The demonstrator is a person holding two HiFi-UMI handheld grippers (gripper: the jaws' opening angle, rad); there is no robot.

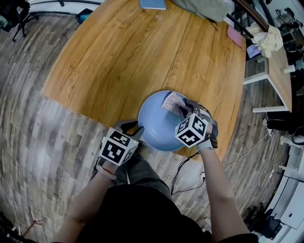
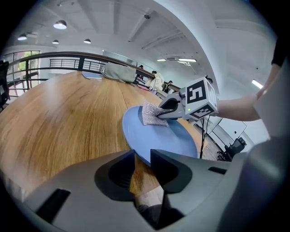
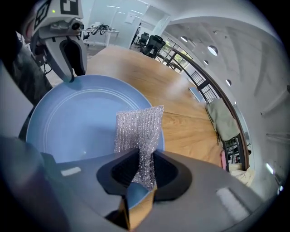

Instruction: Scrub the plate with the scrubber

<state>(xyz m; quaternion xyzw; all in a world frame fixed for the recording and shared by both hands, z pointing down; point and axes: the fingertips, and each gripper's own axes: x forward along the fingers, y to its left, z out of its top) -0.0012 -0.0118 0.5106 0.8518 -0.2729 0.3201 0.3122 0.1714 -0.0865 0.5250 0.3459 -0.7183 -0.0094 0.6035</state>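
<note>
Blue plate (image 1: 159,126) sits at the near edge of the round wooden table (image 1: 118,57), its near rim reaching out past the table edge in the head view. Left gripper (image 2: 142,156) is at the plate's near-left rim; its jaws stand a narrow gap apart with the rim running between them, clamped on the plate. The right gripper view confirms it, showing one dark jaw lying over the rim on that side of the plate. Right gripper (image 3: 142,156) is above the plate's far-right part, pointing steeply down, its jaws pinched on the scrubber (image 3: 138,131), a silvery mesh cloth. The cloth's lower end is bunched between the pads, and the free end fans out onto the plate's face close to the far-right rim. Whether the whole cloth presses flat on the plate cannot be told; in the left gripper view its bottom edge touches the blue surface. The rest of the plate's face shows plain blue with faint concentric rings. Well beyond the plate, at the table's far edge, lie a blue book (image 1: 153,4) and a grey-green bag (image 1: 199,7)
</note>
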